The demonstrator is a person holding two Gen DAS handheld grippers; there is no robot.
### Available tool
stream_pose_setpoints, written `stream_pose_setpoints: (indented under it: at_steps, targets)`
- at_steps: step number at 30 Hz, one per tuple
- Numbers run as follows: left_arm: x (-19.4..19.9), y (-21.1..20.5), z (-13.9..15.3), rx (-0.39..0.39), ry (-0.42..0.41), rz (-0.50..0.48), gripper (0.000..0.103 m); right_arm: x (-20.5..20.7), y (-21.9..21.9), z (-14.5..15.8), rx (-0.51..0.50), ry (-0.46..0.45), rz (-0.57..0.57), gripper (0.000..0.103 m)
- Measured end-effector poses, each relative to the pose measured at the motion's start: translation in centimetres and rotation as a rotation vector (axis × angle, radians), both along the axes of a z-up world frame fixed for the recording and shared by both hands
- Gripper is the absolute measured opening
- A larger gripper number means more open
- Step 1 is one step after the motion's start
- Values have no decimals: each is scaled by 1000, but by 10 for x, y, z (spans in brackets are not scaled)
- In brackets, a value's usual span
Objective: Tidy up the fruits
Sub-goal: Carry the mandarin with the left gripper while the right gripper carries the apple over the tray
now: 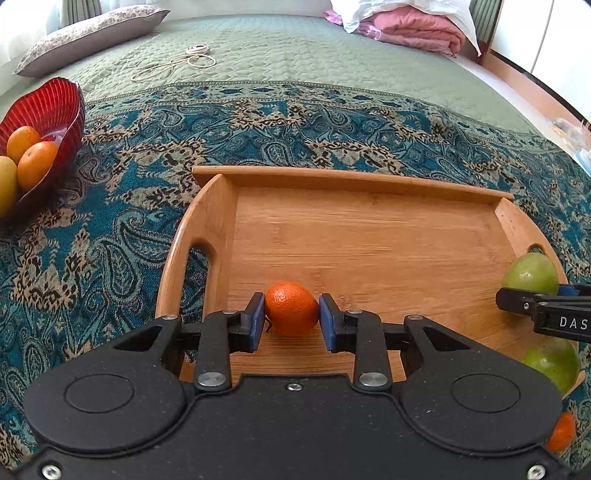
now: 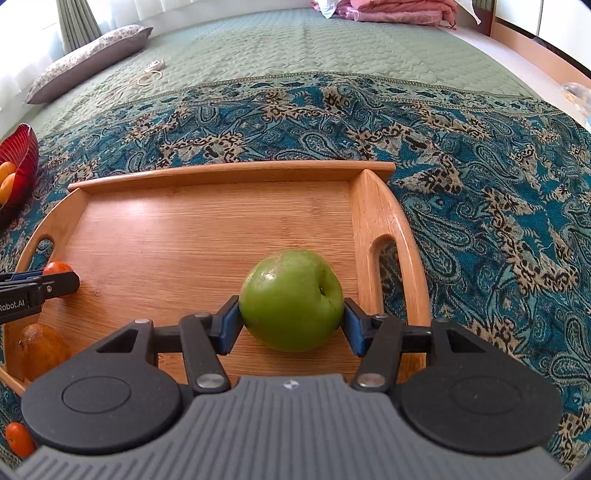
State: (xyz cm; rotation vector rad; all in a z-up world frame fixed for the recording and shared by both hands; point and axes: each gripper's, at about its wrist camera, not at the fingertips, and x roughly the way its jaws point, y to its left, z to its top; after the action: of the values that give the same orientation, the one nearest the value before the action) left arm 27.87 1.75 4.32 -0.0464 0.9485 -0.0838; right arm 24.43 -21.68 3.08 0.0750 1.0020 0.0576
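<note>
A small orange mandarin (image 1: 291,308) rests on the floor of a wooden tray (image 1: 351,177) near its left handle, and my left gripper (image 1: 291,317) is shut on it, blue pads pressing both sides. My right gripper (image 2: 291,314) is shut on a green apple (image 2: 291,299) near the tray's (image 2: 236,171) right handle. The left wrist view shows that apple (image 1: 532,273) at the right edge behind the right gripper's fingers (image 1: 517,301), with a second green apple (image 1: 552,363) nearer. Another mandarin (image 2: 18,439) lies on the cloth outside the tray.
A red glass bowl (image 1: 51,107) holding oranges and a yellow fruit stands at the left on the patterned blue cloth. A dull orange fruit (image 2: 42,349) sits in the tray's near left corner. A pillow (image 1: 88,37), a coiled cord (image 1: 177,62) and folded pink bedding (image 1: 413,29) lie farther back on the bed.
</note>
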Motion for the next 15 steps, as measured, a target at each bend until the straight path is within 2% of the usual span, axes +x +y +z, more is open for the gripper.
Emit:
stream_pose_setpoints:
  at_steps: [10, 15]
  targets:
    - [0, 1, -1, -2, -2, -2, 30, 0, 0, 0, 2, 3, 3, 60]
    - [0, 0, 0, 8, -3, -5, 31, -2, 2, -1, -17, -12, 20, 64]
